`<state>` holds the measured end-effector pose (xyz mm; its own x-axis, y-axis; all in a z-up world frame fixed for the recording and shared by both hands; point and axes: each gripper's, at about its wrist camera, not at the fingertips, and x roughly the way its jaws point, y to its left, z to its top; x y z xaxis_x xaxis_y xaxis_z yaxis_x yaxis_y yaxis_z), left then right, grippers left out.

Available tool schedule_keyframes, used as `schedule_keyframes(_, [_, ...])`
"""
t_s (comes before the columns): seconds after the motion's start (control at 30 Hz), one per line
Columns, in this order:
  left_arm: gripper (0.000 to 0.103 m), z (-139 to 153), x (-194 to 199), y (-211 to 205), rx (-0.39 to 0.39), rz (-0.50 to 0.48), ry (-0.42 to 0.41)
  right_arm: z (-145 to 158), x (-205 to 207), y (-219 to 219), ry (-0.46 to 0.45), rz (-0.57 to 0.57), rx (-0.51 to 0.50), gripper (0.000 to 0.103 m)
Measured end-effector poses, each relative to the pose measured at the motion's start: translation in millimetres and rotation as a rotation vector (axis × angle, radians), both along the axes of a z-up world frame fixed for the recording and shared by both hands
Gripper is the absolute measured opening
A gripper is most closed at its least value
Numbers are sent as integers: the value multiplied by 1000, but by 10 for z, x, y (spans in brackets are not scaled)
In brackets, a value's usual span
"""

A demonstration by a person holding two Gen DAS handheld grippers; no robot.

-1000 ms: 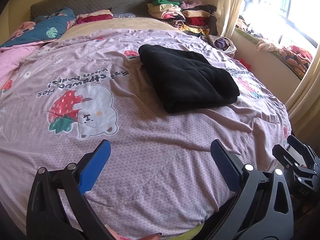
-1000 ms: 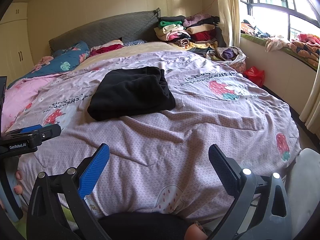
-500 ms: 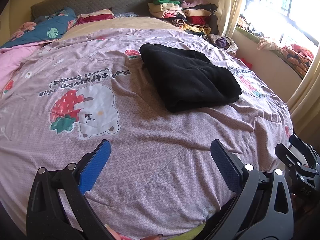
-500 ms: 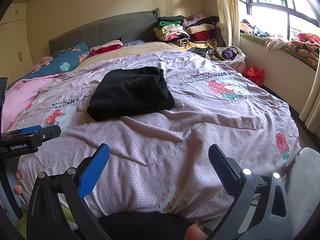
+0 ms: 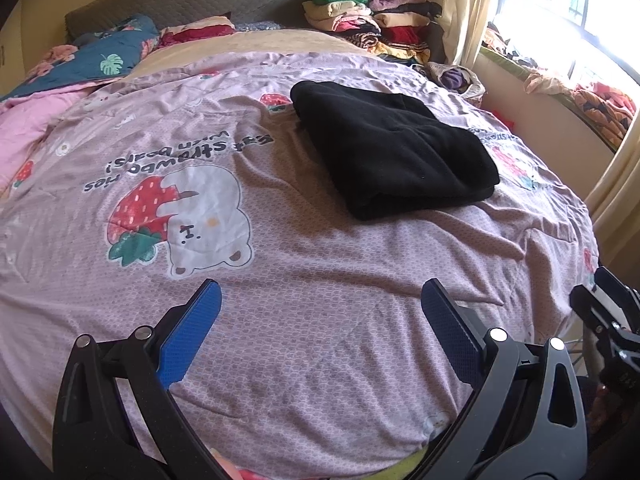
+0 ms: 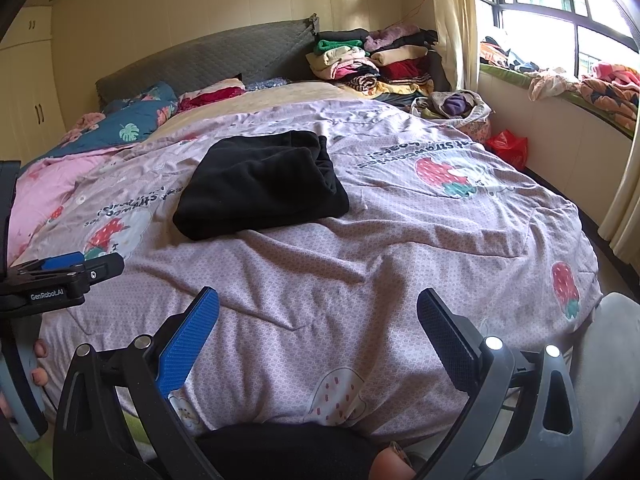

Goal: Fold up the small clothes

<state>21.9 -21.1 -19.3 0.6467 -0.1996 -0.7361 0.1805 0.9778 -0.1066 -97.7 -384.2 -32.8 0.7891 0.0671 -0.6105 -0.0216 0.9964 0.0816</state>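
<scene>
Ahead of both sets of jaws, on the lilac strawberry-print duvet (image 5: 320, 320), lay the folded black garment (image 5: 394, 152), a neat thick rectangle resting flat on the bed. From the left gripper (image 5: 320, 308) it sat beyond the jaws and off toward the right-hand finger; from the right gripper (image 6: 318, 308) it sat beyond and toward the left-hand finger, well apart from the fingertips in both views. The left jaws stood wide open with nothing between the blue pads (image 5: 190, 338), only bare duvet showing in the gap. The right jaws were spread just as wide and held nothing either. In the right wrist view the left gripper's body appeared at the left edge, beside the near side of the bed, with fingertips of the person's hand (image 6: 38, 360) showing below it. A bear-and-strawberry print (image 5: 180, 220) lay past the left gripper's left-hand finger. Far beyond the jaws, a stack of folded clothes (image 6: 372, 60) was piled by the grey headboard (image 6: 208, 64), next to the curtain (image 6: 454, 20) and window
</scene>
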Motion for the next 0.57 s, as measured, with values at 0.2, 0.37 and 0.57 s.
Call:
schedule_keyframes(0.2, [94,-102,167,213,-23,61,51,83,-58,-345,-17,-107,41,99])
schedule_keyframes(0.37, [94,-43,494,1133,-96,281,71,194,-147,-1417,-14,-406,44,98])
schedule_keyframes(0.57, [94,110,759,3042,13,693,18,-288,-515,-3455,169,-980,73,99])
